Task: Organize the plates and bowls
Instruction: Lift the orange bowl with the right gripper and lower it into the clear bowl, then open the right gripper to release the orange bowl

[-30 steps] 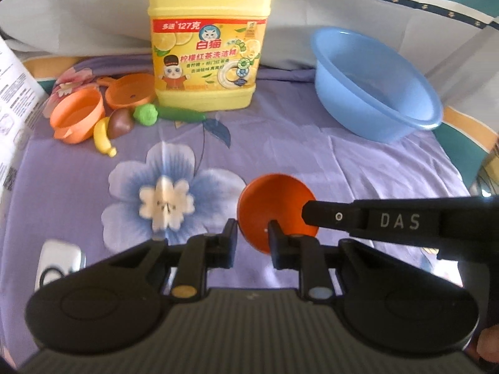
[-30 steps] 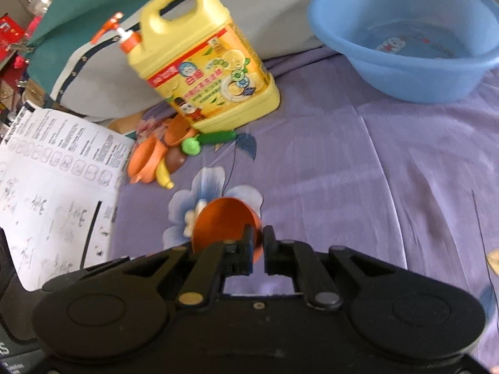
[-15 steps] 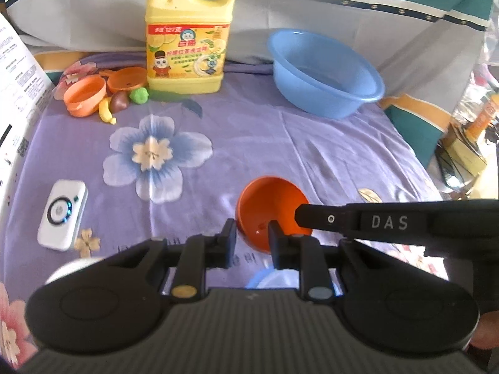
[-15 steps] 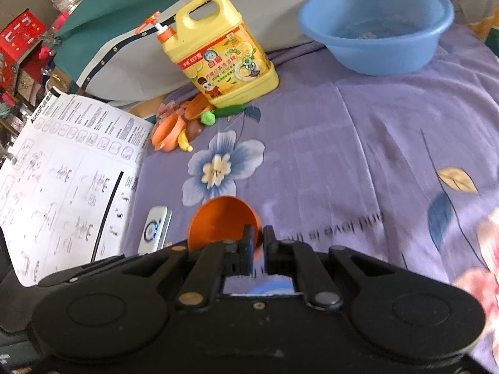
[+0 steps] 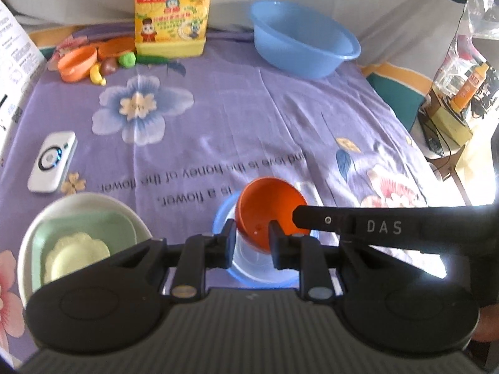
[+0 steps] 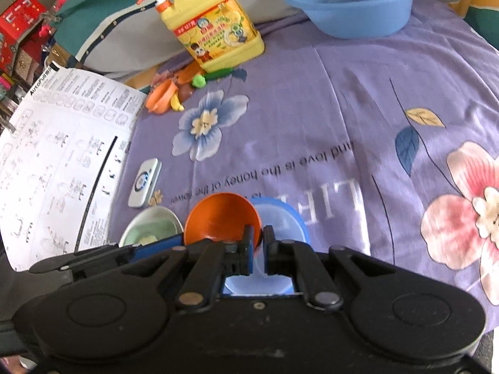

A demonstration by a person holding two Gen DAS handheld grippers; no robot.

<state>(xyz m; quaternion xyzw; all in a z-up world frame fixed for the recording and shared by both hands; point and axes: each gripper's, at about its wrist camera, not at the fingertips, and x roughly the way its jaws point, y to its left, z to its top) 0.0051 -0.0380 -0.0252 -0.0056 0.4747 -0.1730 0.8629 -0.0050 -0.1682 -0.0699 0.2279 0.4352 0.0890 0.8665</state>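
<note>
My right gripper [image 6: 258, 243] is shut on the rim of a small orange bowl [image 6: 222, 218] and holds it tilted just above a blue-rimmed clear bowl [image 6: 280, 215] on the purple cloth. In the left wrist view the orange bowl [image 5: 268, 208] hangs over the blue bowl [image 5: 224, 218], with the right gripper's finger reaching in from the right. My left gripper [image 5: 251, 243] is open, its jaws either side of the bowl's lower edge without pinching it. A white bowl [image 5: 46, 215] holding a green square plate [image 5: 84, 224] and a pale yellow dish [image 5: 75, 255] sits at the left.
At the back stand a yellow detergent jug [image 5: 171, 15], a big blue basin [image 5: 302, 43], and orange toy dishes with toy food [image 5: 90, 65]. A white remote [image 5: 53, 160] lies at the left. A printed sheet [image 6: 56, 155] lies on the left. The cloth's right edge drops off.
Both grippers pulled back toward the near side with the orange bowl. The blue-rimmed bowl and the white bowl stack came into view, and the orange bowl now hangs over the blue one.
</note>
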